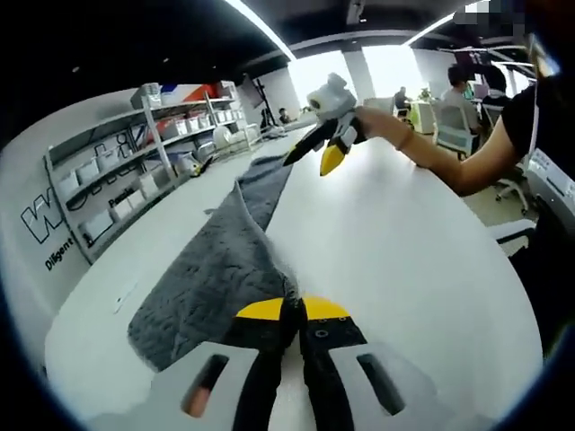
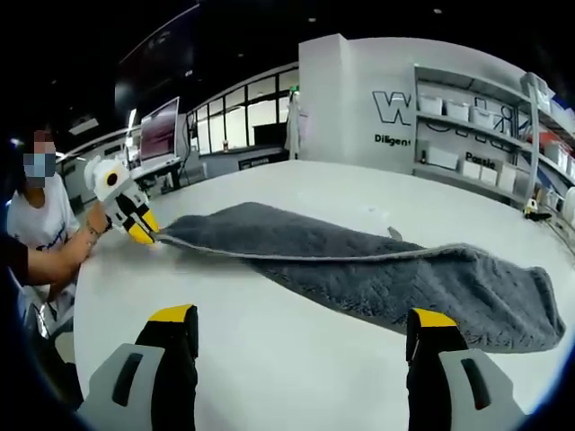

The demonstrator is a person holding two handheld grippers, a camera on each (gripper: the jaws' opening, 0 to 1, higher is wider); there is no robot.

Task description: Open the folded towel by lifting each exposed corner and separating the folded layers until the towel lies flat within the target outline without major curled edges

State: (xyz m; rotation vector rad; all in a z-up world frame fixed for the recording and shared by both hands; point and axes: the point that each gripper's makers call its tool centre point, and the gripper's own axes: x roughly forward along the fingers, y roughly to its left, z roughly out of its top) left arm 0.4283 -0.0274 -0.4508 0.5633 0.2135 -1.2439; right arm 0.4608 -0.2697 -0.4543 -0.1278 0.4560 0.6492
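Grey pile cloth, the towel [image 2: 377, 265], lay in a long folded strip across the white table [image 2: 296, 359], one end near the shelving [image 1: 135, 171] and the other toward the person. The left gripper [image 1: 292, 316] had its yellow-tipped jaws pressed together on the near edge of the towel, pinching a corner of the upper layer; the right gripper view confirmed this, with that gripper at the strip's end and a raised fold line running along the cloth from it. The right gripper [image 2: 301, 328] hung above bare table with its jaws spread wide and nothing between them; in the left gripper view it was held up in the air, well clear of the cloth.

In my judgement the step in hand was peeling the top layer open. Done well, the pinched corner would be drawn up and across the fold, low and steadily, so the layer rolls over rather than dragging the whole strip. The free gripper would best take the far corner of the same layer, so both ends travel together and the edge does not curl.

No target outline could be made out on the table. How many layers the pinch held could not be told. The underside fold and the far corners were hidden by the cloth itself.
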